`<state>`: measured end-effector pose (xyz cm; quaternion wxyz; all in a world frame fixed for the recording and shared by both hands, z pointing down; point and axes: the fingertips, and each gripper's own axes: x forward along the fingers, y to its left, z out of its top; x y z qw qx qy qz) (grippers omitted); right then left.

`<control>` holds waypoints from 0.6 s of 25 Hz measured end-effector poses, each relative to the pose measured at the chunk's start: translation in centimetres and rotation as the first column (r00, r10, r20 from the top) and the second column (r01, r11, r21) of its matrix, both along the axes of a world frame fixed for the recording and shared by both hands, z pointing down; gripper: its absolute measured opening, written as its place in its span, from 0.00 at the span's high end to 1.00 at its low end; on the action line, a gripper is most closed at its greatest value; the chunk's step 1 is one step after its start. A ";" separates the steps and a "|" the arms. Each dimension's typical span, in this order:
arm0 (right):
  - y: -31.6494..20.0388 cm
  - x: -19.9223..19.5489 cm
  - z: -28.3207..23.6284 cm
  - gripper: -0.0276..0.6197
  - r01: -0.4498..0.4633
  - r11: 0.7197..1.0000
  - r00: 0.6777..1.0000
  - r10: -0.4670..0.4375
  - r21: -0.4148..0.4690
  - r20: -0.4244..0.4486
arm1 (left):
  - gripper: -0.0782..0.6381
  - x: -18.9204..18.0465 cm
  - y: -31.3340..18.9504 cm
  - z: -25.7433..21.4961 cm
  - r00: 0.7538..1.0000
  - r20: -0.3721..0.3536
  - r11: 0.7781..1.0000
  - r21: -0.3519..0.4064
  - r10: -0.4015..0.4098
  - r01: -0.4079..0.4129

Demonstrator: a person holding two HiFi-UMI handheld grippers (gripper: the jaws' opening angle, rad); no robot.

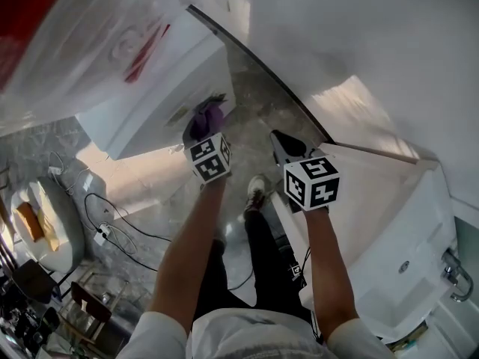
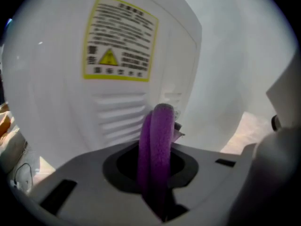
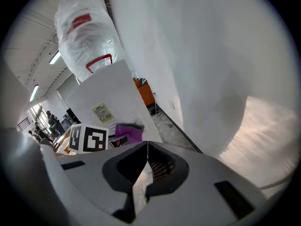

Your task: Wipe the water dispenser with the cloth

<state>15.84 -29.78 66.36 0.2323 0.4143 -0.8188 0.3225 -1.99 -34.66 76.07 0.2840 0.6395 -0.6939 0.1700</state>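
Two grippers reach forward in the head view, past the person's legs. The left gripper (image 1: 200, 132) sits just left of centre with the purple cloth (image 1: 205, 115) bunched at its tip. The cloth is at or very near the white back panel of the water dispenser (image 1: 157, 88), which fills the 10 o'clock area under a plastic-wrapped bottle (image 1: 90, 36). The right gripper (image 1: 282, 145) hangs at 3 o'clock of the left one, near the wall (image 1: 359, 43), touching nothing.

Left gripper view: the jaws are clamped on a folded roll of cloth standing up at centre. Louvred vents (image 2: 120, 114) lie just behind it at 11 o'clock, with a yellow warning label (image 2: 120, 39) above them at 12.

Right gripper view: the jaws meet with nothing between them. The dispenser stands at 10 o'clock, and the cloth and the left gripper's marker cube (image 3: 89, 139) are at 9.

Wiping the back panel looks to be the step in hand. It would go best with the fold pressed flat to the plastic, so that only fabric touches it and not the jaw tips. Strokes should run along the louvres rather than across them, since the cloth could snag there. The grip must be firm throughout — a slack roll only smears.
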 end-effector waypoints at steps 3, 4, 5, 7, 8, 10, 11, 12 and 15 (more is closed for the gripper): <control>0.7 -1.3 -0.2 0.93 0.004 1.000 1.000 -0.004 0.005 -0.014 | 0.79 -2.5 2.6 1.1 0.998 -0.023 0.998 -0.032 -0.053 0.052; 0.9 -1.7 -0.3 0.93 -0.001 1.000 1.000 0.001 0.007 -0.018 | 0.79 -3.4 3.5 1.4 0.997 -0.027 0.997 -0.041 -0.065 0.064; 1.3 -2.0 -0.4 0.93 -0.010 1.000 1.000 0.010 0.010 -0.021 | 0.79 -4.2 4.4 1.6 0.997 -0.028 0.996 -0.047 -0.073 0.072; 2.1 -2.8 -0.4 0.93 -0.030 0.999 0.999 0.030 0.013 -0.034 | 0.79 -6.0 6.1 1.7 0.997 -0.026 0.995 -0.056 -0.078 0.077; 2.5 -3.3 -0.4 0.93 -0.038 0.999 0.998 0.038 0.013 -0.039 | 0.79 -6.9 6.9 1.7 0.997 -0.025 0.995 -0.060 -0.079 0.077; 3.4 -4.1 -0.1 0.93 -0.046 0.999 0.998 0.046 0.007 -0.044 | 0.79 -8.6 8.4 1.8 0.996 -0.027 0.994 -0.073 -0.088 0.086; 3.9 -4.5 0.1 0.93 -0.045 0.999 0.998 0.046 0.004 -0.047 | 0.79 -9.4 9.2 2.0 0.994 -0.032 0.992 -0.080 -0.102 0.099; 4.4 -4.9 0.3 0.93 -0.042 0.999 0.998 0.042 0.001 -0.050 | 0.79 -10.3 10.0 2.2 0.992 -0.036 0.989 -0.088 -0.120 0.117; 5.6 -5.5 0.8 0.93 -0.032 0.999 0.998 0.031 -0.006 -0.060 | 0.79 -12.4 12.3 2.7 0.987 -0.013 0.982 -0.103 -0.162 0.160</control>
